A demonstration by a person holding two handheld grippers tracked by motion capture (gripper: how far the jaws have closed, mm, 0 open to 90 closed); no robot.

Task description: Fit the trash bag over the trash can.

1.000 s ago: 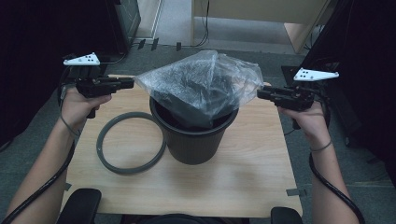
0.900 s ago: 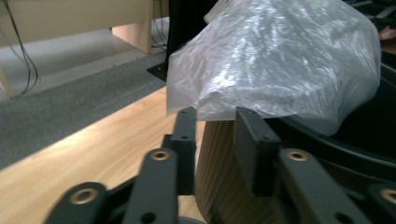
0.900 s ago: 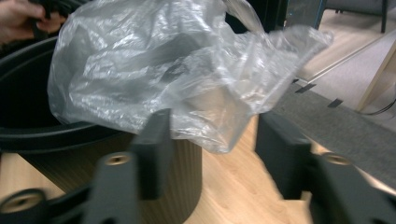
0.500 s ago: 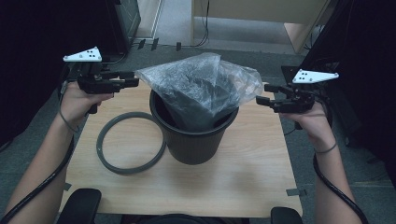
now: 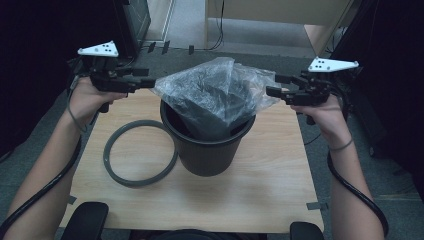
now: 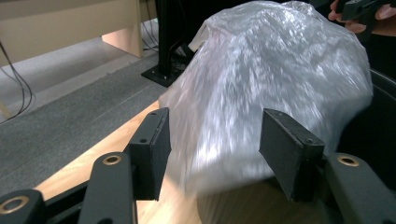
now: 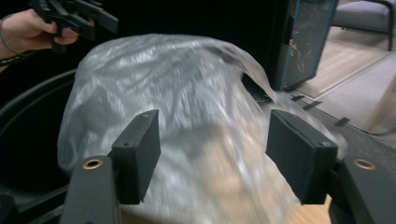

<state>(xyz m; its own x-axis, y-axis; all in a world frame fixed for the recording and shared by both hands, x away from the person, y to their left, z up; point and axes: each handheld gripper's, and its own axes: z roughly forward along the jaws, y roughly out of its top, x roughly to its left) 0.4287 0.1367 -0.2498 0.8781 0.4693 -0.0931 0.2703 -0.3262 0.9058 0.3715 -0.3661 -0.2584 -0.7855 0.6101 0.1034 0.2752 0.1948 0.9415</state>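
Plastic bag [image 5: 217, 95] sits puffed up in the mouth of the black bin [image 5: 207, 145], which stands in the middle of the table [image 5: 270, 175], and its loose upper part billows well above the rim. Left hand-held gripper [image 5: 149, 82] is just off the bag's left corner, right hand-held gripper [image 5: 272, 86] just off its right edge, both level and pointing inward. Both sets of jaws have just been opening, and now they stand apart: in the left gripper view the bag [image 6: 275, 84] hangs between and beyond the pads with daylight on either side, and it's the same story in the right gripper view, film [image 7: 187, 116] loose between two pads that aren't pressing on it. So nothing is gripped right now, on either side.

My read is that this is lining the bin, and the step in hand is getting a fresh hold on the bag's edge to spread it over the rim. To do that well, each gripper should take the film right at its hem, not the bulging middle, and pinch a single layer rather than a bunch. Then draw outward and down on both sides together, evenly, so the bag doesn't slide off to one side or lift out of the bin. The grey ring [image 5: 140, 152] lies flat on the table to the left of the bin, close to it; it looks like the hoop for holding the bag down afterwards, so keep it clear for now.
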